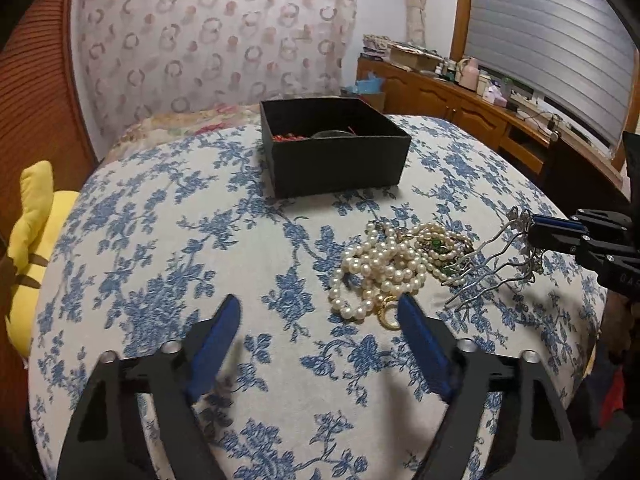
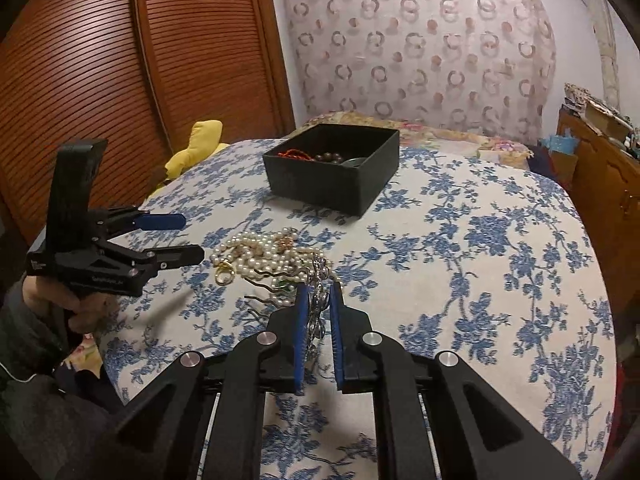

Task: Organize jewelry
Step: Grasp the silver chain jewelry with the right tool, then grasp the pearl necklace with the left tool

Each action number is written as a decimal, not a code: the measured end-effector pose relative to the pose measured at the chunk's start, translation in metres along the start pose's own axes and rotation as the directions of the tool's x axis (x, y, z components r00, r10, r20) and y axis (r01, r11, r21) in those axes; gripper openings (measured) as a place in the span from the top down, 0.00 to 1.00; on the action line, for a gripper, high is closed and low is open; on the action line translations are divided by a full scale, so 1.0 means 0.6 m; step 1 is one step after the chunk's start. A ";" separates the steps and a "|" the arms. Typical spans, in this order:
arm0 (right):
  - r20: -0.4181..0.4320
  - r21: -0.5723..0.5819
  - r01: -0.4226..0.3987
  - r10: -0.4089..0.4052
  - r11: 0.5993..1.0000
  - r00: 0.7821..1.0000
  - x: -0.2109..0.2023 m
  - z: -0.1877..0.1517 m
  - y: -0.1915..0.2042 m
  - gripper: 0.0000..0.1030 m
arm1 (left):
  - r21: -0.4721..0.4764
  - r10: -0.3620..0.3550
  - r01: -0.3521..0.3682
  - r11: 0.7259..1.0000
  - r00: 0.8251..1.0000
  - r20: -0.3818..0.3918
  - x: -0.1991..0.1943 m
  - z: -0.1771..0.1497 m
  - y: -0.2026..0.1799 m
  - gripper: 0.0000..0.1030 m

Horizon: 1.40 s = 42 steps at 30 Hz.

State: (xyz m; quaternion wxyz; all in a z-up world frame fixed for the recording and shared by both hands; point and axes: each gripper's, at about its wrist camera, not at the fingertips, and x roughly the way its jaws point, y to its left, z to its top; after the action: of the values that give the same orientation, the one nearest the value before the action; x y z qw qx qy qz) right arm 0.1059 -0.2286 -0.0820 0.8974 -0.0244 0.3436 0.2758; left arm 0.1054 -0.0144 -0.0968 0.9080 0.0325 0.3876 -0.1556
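A black open box (image 1: 336, 160) stands on the blue-flowered cloth; it holds red and brown beads (image 2: 316, 156). A heap of pearl necklaces (image 1: 380, 264) with green beads and a gold ring (image 1: 390, 316) lies nearer. My right gripper (image 2: 319, 292) is shut on a silver hair comb (image 1: 492, 264), its prongs just above the heap's right side (image 2: 276, 280). My left gripper (image 1: 320, 308) is open and empty, just in front of the pearls; it also shows in the right wrist view (image 2: 192, 240).
The cloth covers a round-edged table (image 1: 160, 240). A yellow plush (image 1: 32, 232) lies off its left edge. A wooden sideboard (image 1: 480, 108) with clutter stands at the right, a louvred wooden door (image 2: 100, 60) at the left.
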 end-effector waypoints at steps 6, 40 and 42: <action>0.009 0.013 0.005 -0.005 1.000 1.000 -0.003 -0.002 -0.008 0.88 | -0.034 -0.055 0.054 0.998 0.998 -0.019 0.014 0.012 0.006 0.63; 0.058 -0.042 0.032 -0.030 0.999 0.998 -0.017 0.030 0.016 0.90 | -0.021 -0.016 0.018 1.000 0.994 0.111 -0.048 0.065 0.013 0.94; 0.067 -0.048 0.033 -0.030 0.998 0.997 -0.019 0.034 0.019 0.90 | -0.018 -0.013 0.015 1.000 0.992 0.129 -0.059 0.073 0.012 0.94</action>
State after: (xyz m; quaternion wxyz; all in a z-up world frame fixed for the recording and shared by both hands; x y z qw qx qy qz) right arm 0.1055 -0.2196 -0.0575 0.9117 -0.0426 0.3063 0.2706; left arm 0.1153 -0.0066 -0.0414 0.9303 0.0112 0.3298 -0.1599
